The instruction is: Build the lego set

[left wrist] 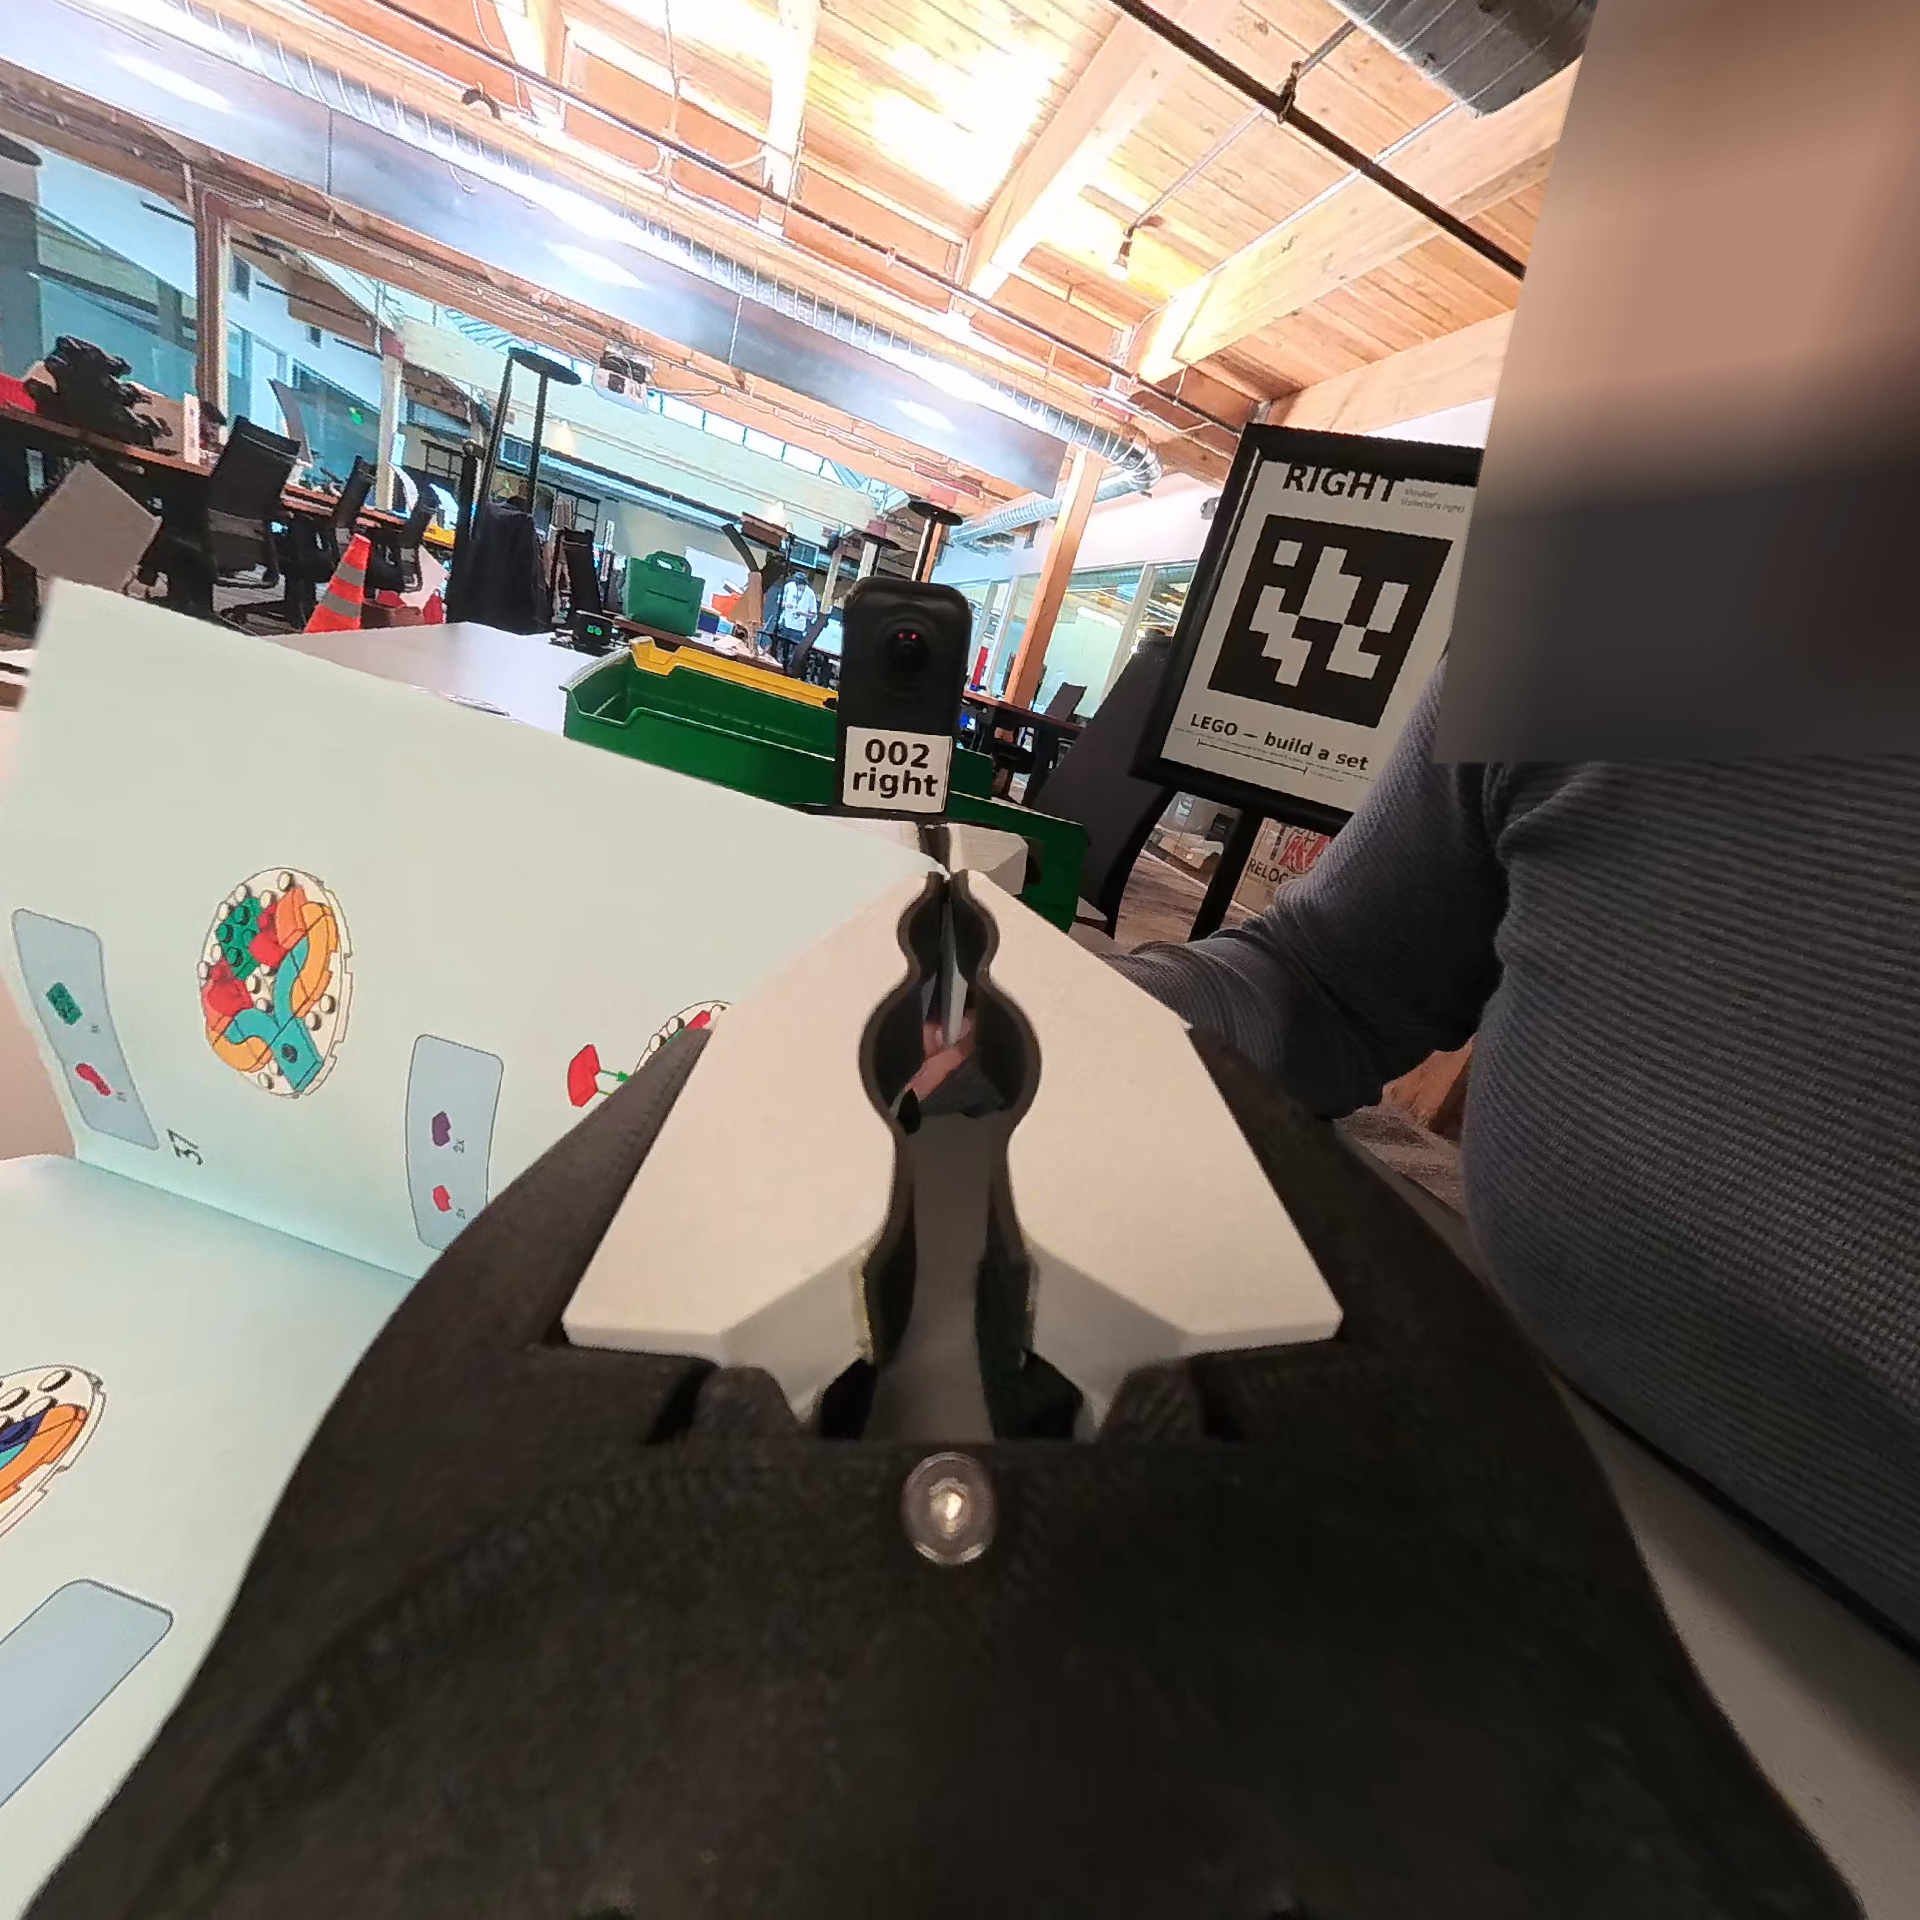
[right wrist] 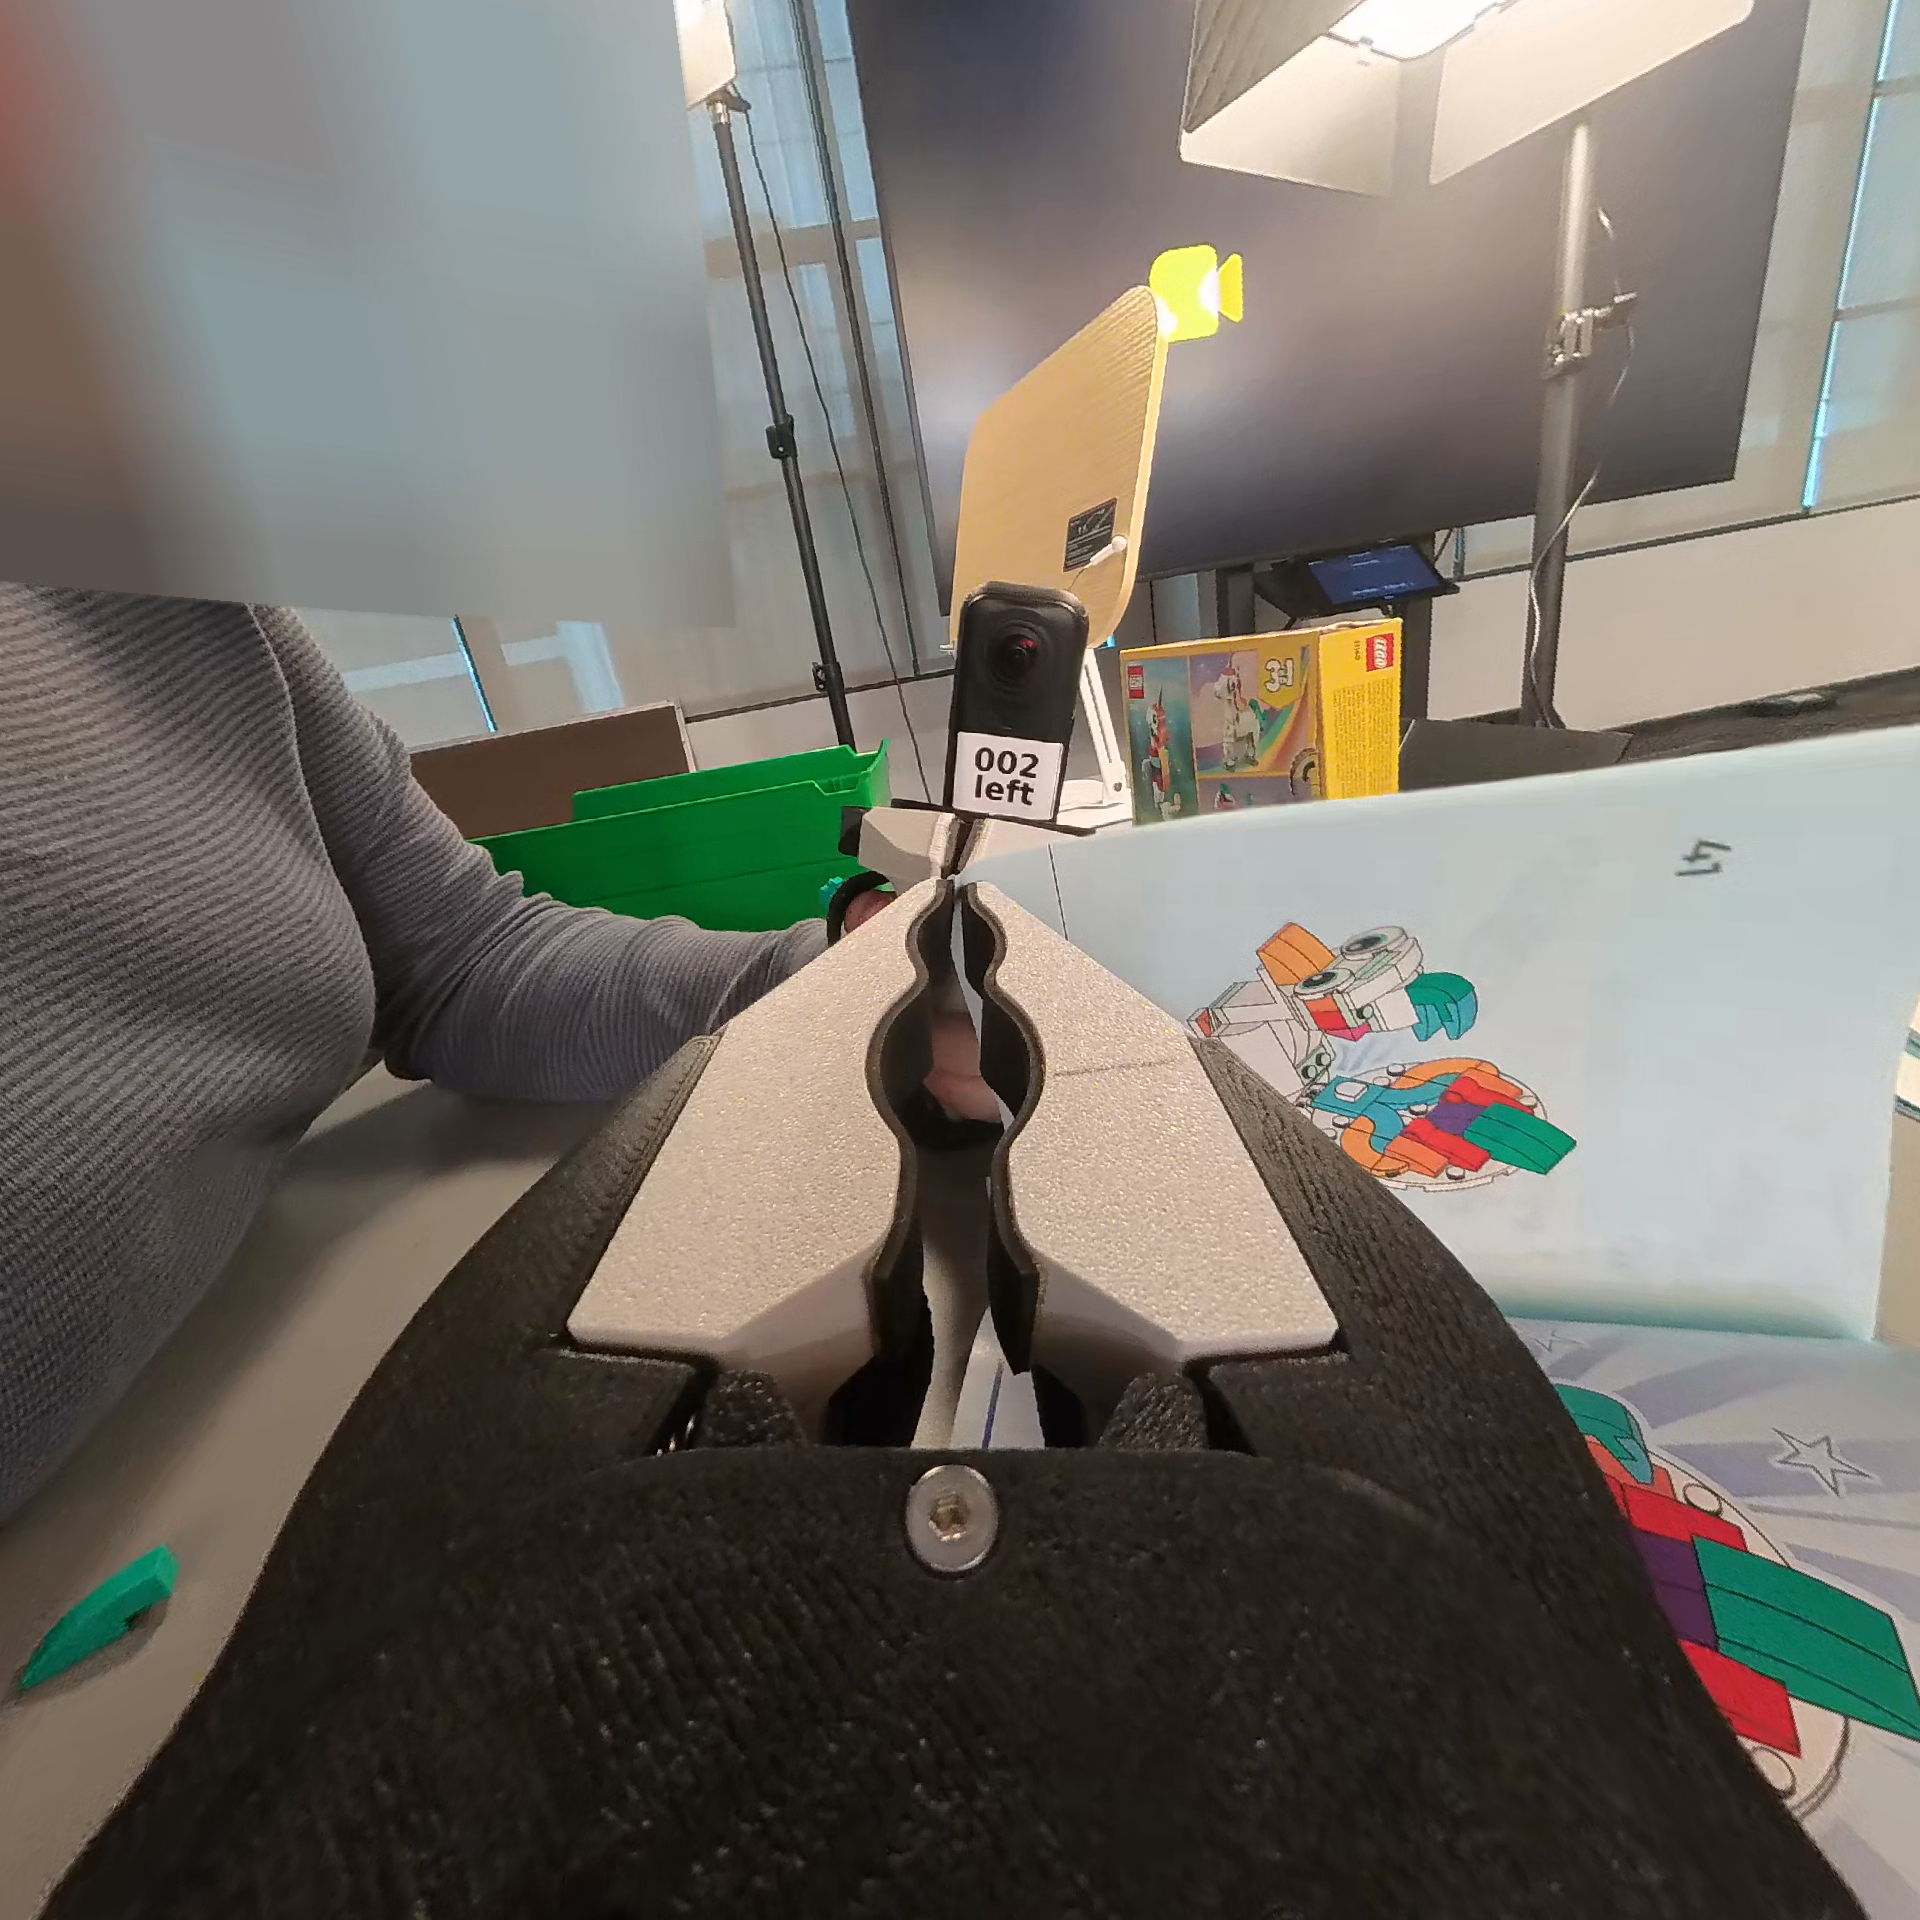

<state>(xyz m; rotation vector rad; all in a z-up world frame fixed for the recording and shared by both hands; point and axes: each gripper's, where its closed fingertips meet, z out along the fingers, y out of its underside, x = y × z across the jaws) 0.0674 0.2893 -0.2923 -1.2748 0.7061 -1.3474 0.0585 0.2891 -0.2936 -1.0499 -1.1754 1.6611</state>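
Note:
The pale blue instruction booklet lies open on the table, with one page point(left wrist: 416, 831) lifted upright between the two grippers. My left gripper point(left wrist: 948, 881) is shut on that page's edge; a thin sheet shows between its fingers. My right gripper point(right wrist: 951, 885) faces it tip to tip and is shut on the same page point(right wrist: 1558, 883). The right gripper's camera point(left wrist: 904, 675) shows just beyond my left tips, and the left gripper's camera point(right wrist: 1013, 675) just beyond my right tips. A loose green curved brick point(right wrist: 99, 1616) lies on the grey table at lower left.
Green bins point(left wrist: 727, 717) point(right wrist: 707, 842) stand behind the booklet. The yellow Lego box point(right wrist: 1262, 717) stands at the back. A framed marker sign point(left wrist: 1320, 613) stands on the right. A person's grey sleeve point(right wrist: 260, 883) lies along the table edge. My left and right fingertips are right by each other. Left tips and right tips are each some 25 cm from the loose green curved brick point(right wrist: 99, 1616).

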